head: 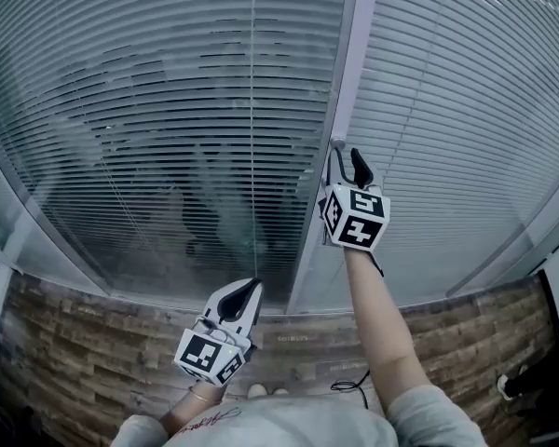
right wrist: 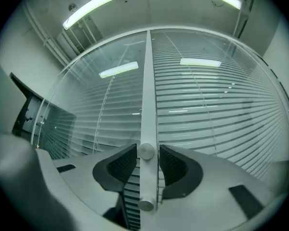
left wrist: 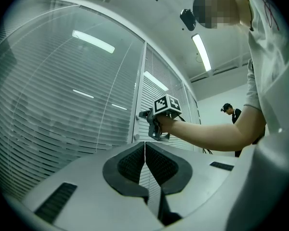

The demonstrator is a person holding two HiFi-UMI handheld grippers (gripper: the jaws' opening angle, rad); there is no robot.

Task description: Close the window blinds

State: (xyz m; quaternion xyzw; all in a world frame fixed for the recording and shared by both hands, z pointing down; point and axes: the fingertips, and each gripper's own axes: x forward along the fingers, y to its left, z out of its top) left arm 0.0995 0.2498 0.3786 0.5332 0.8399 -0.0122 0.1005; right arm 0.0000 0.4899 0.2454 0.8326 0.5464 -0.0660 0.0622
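Note:
Slatted blinds hang behind two glass panes. The left pane's slats (head: 168,110) stand partly open and dark shows through; the right pane's slats (head: 466,110) look flatter and paler. A white post (head: 349,73) divides the panes and carries a small round knob (head: 338,143). My right gripper (head: 347,161) is raised to the post, open, with the knob (right wrist: 146,151) in the gap between its pads (right wrist: 121,163), which do not press on it. A second knob (right wrist: 145,205) sits lower on the post. My left gripper (head: 245,291) hangs lower, shut and empty, short of the left pane.
Wood-pattern floor (head: 74,361) runs along the foot of the glass, with a dark cable (head: 349,385) lying on it. A person (left wrist: 229,110) stands far off along the wall. A dark object (head: 540,371) stands at the right edge.

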